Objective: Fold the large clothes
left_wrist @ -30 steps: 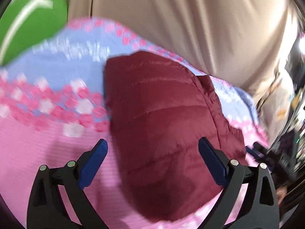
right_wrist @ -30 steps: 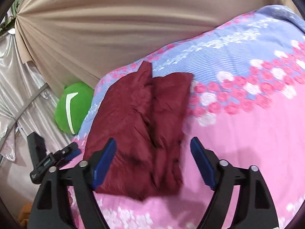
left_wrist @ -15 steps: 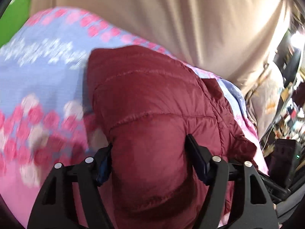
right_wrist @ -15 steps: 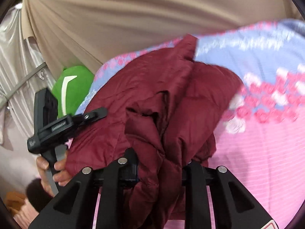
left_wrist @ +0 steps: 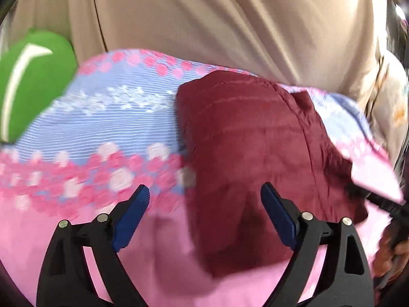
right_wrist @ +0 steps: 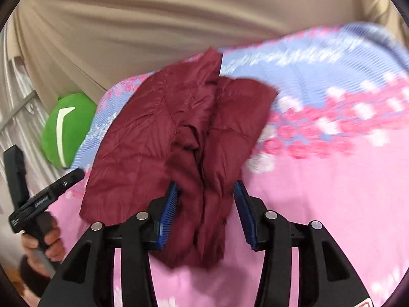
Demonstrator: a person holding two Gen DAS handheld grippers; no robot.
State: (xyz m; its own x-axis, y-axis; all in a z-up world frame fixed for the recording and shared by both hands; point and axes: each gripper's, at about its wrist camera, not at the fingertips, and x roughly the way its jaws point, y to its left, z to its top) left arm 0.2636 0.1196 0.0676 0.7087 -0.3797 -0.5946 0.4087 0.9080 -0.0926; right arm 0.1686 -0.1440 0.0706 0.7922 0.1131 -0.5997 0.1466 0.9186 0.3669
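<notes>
Maroon jacket (right_wrist: 179, 138) on floral pink-and-blue bedspread (right_wrist: 332, 179), beige curtain (right_wrist: 179, 25) behind

A pink and blue flowered bedsheet (left_wrist: 107, 117) is spreading out beneath and ahead of the tool, a green cushion (right_wrist: 67, 128) is sitting at its far left edge, and a beige curtain (left_wrist: 230, 25) is hanging beyond

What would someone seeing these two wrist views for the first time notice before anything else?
The dark red quilted jacket, folded into a thick bundle, lies mid-frame on the pink and blue floral bedspread. The right gripper straddles its near end, jaws opening, with cloth between the blue pads. A bright green plush cushion with a white stripe sits at the bed's far left edge, against the beige curtain.
</notes>
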